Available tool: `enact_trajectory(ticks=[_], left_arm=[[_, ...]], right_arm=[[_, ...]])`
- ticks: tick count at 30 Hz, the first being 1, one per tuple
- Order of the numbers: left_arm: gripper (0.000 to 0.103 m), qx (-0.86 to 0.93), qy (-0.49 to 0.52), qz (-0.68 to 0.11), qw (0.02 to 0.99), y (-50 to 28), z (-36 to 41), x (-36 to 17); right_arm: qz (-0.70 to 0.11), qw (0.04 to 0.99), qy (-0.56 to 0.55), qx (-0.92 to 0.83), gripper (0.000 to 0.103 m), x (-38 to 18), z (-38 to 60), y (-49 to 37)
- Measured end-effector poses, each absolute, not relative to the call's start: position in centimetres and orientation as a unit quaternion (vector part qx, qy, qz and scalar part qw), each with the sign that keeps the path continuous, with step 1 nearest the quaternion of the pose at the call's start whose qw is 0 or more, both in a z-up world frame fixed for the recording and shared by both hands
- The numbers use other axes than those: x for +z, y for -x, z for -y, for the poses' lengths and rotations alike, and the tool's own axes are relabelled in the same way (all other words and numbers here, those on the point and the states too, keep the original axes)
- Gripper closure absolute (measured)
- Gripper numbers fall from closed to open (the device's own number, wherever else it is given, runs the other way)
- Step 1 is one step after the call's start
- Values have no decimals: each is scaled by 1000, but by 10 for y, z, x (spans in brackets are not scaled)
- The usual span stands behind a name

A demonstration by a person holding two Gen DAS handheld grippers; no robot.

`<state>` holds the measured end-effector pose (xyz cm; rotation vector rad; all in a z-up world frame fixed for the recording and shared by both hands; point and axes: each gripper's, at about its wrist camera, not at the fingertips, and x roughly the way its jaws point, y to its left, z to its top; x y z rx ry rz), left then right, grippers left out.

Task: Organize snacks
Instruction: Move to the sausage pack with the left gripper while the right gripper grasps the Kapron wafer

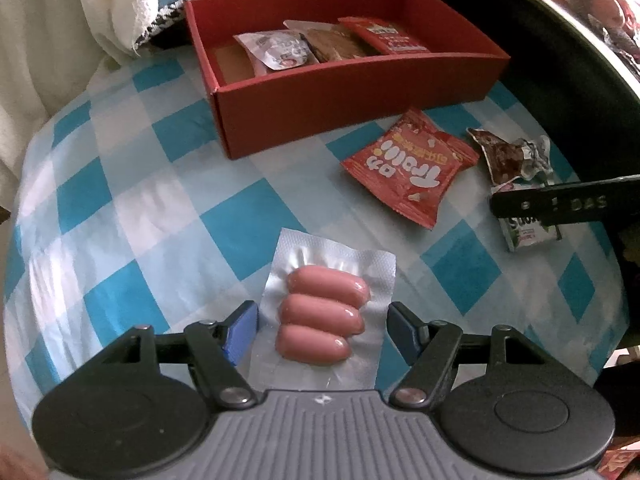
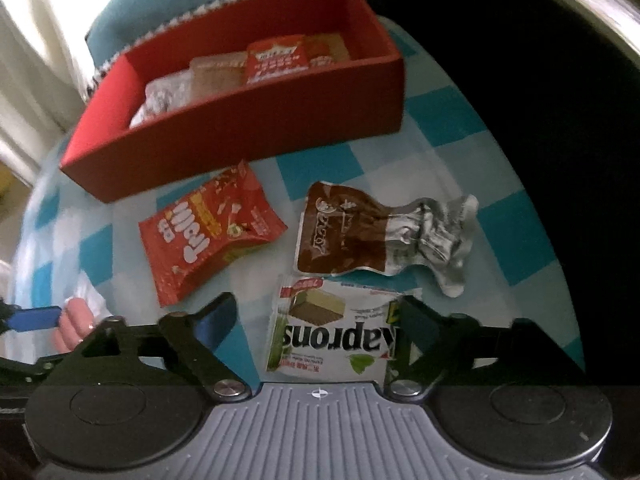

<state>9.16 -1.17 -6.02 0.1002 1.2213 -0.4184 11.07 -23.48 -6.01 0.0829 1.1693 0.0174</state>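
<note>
From the left wrist view, the left gripper (image 1: 322, 330) stands partly open over a clear vacuum pack of three pink sausages (image 1: 324, 312) lying near the front edge of the blue-and-white checked tablecloth (image 1: 132, 216); its blue pads flank the pack — whether they touch it I cannot tell. The red cardboard box (image 1: 340, 96) sits toward the far edge, several packets inside. A red Trolli sachet (image 1: 408, 172) lies nearer the right edge.

From the right wrist view, the right gripper (image 2: 316, 328) gapes wide — a white-and-green wafer packet (image 2: 332, 332) lies between its fingers, not pinched. Beyond it rests a crumpled brown-and-silver foil pouch (image 2: 376, 236).
</note>
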Motion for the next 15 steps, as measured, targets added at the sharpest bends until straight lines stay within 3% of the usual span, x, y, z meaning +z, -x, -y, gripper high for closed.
enact_trajectory(ticks=[6, 11, 15], left_arm=[[39, -198, -46, -569, 797, -92, 13, -59], [39, -207, -42, -563, 799, -91, 13, -53], [39, -211, -40, -558, 802, -90, 13, -48]], right_arm=[[-566, 824, 4, -12, 10, -72, 233, -108], [-558, 830, -19, -5, 30, -62, 240, -101], [-562, 827, -38, 1, 33, -60, 245, -99]])
